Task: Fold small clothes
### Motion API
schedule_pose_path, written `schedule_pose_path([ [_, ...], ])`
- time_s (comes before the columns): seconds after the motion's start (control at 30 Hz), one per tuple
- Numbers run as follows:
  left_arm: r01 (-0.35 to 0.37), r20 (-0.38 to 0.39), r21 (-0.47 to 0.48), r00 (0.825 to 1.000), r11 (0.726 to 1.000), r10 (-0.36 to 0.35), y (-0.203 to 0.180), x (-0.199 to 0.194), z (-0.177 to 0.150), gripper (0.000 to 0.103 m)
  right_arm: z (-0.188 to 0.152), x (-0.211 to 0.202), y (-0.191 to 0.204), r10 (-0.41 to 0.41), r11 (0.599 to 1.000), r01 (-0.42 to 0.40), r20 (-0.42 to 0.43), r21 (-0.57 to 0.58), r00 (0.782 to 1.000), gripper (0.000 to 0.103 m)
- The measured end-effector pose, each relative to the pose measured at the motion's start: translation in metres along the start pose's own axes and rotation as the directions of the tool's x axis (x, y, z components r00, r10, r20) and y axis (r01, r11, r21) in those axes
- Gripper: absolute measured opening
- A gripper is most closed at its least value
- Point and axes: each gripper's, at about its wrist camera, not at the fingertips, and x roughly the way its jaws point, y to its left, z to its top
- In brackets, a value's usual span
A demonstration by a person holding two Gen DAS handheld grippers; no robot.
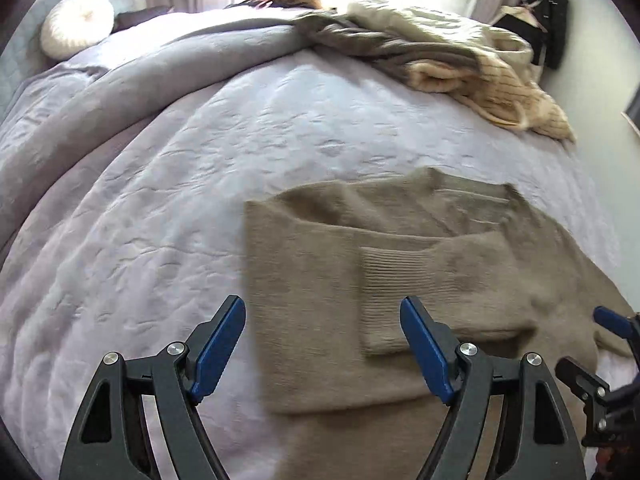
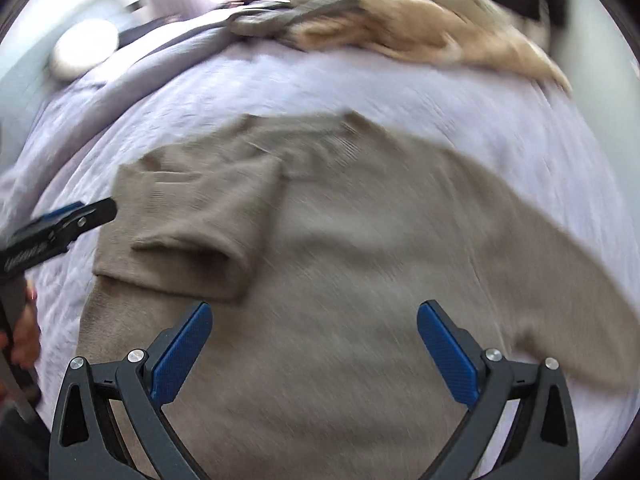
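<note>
Taupe sweater (image 1: 320,280) flat on bed (image 1: 160,200), left sleeve (image 1: 400,276) folded across chest, right sleeve (image 2: 540,248) spread out, left tool (image 1: 322,344) released above it, right tool (image 2: 314,348) released, clothes pile (image 1: 460,60) far right

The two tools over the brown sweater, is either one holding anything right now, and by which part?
Nothing is held. The left tool and right tool are both open above the sweater.

Lavender quilted bedspread (image 1: 168,184), round white cushion (image 1: 76,30) at its head, dark garments (image 1: 550,20) by the wall.
</note>
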Motion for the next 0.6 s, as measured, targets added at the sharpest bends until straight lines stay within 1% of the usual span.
schedule_pose_path([
  [0.03,-0.001,-0.029,-0.032,1.0,0.999,0.0,0.016,0.01,0.005,0.08,0.009,0.006,0.018,-0.025,0.995,0.026,0.013,-0.095,1.0,0.102],
  [0.07,-0.001,-0.05,-0.062,0.999,0.998,-0.002,0.029,0.018,0.009,0.08,0.016,0.013,0.037,-0.057,0.979,0.063,0.035,-0.195,0.998,0.102],
  [0.13,0.025,-0.084,-0.112,0.996,0.993,-0.034,0.047,0.035,0.015,0.08,0.025,0.029,0.072,-0.126,0.914,0.151,0.091,-0.377,0.988,0.102],
  [0.2,0.081,-0.108,-0.16,0.989,0.984,-0.099,0.058,0.05,0.021,0.08,0.03,0.049,0.096,-0.192,0.836,0.23,0.127,-0.499,0.973,0.099],
  [0.23,0.105,-0.118,-0.179,0.985,0.978,-0.128,0.061,0.056,0.024,0.08,0.031,0.056,0.103,-0.214,0.808,0.254,0.136,-0.532,0.967,0.097],
  [0.27,0.127,-0.126,-0.198,0.98,0.972,-0.154,0.062,0.064,0.027,0.08,0.033,0.063,0.107,-0.232,0.787,0.271,0.142,-0.553,0.962,0.091],
  [0.3,0.132,-0.127,-0.208,0.979,0.969,-0.161,0.062,0.068,0.028,0.08,0.036,0.067,0.107,-0.236,0.782,0.275,0.143,-0.559,0.961,0.082],
  [0.33,0.131,-0.127,-0.212,0.979,0.968,-0.16,0.061,0.072,0.03,0.075,0.038,0.068,0.102,-0.23,0.795,0.263,0.13,-0.547,0.965,0.05],
  [0.37,0.131,-0.126,-0.21,0.979,0.969,-0.16,0.06,0.074,0.032,0.063,0.045,0.067,0.092,-0.206,0.836,0.229,0.101,-0.499,0.973,0.014],
  [0.4,0.139,-0.136,-0.204,0.976,0.969,-0.168,0.058,0.076,0.033,0.038,0.05,0.061,0.078,-0.185,0.878,0.207,0.093,-0.431,0.978,0.01],
  [0.43,0.15,-0.146,-0.207,0.972,0.967,-0.182,0.057,0.079,0.035,0.031,0.054,0.052,0.056,-0.149,0.933,0.172,0.096,-0.316,0.984,0.011],
  [0.47,0.156,-0.144,-0.22,0.971,0.963,-0.19,0.058,0.079,0.035,0.031,0.057,0.044,0.034,-0.115,0.969,0.134,0.101,-0.207,0.988,0.011],
  [0.5,0.157,-0.14,-0.223,0.971,0.962,-0.192,0.06,0.078,0.035,0.031,0.055,0.035,0.007,-0.07,0.994,0.079,0.11,-0.08,0.992,0.011],
  [0.53,0.157,-0.14,-0.217,0.972,0.963,-0.19,0.059,0.077,0.035,0.031,0.05,0.028,-0.022,-0.024,0.998,0.016,0.122,0.061,0.992,0.011],
  [0.57,0.155,-0.14,-0.205,0.973,0.966,-0.186,0.059,0.076,0.034,0.031,0.039,0.025,-0.056,0.011,0.974,-0.039,0.126,0.225,0.992,0.012],
  [0.6,0.148,-0.141,-0.197,0.974,0.969,-0.177,0.057,0.076,0.034,0.031,0.028,0.026,-0.081,0.038,0.935,-0.077,0.117,0.345,0.992,0.012],
])
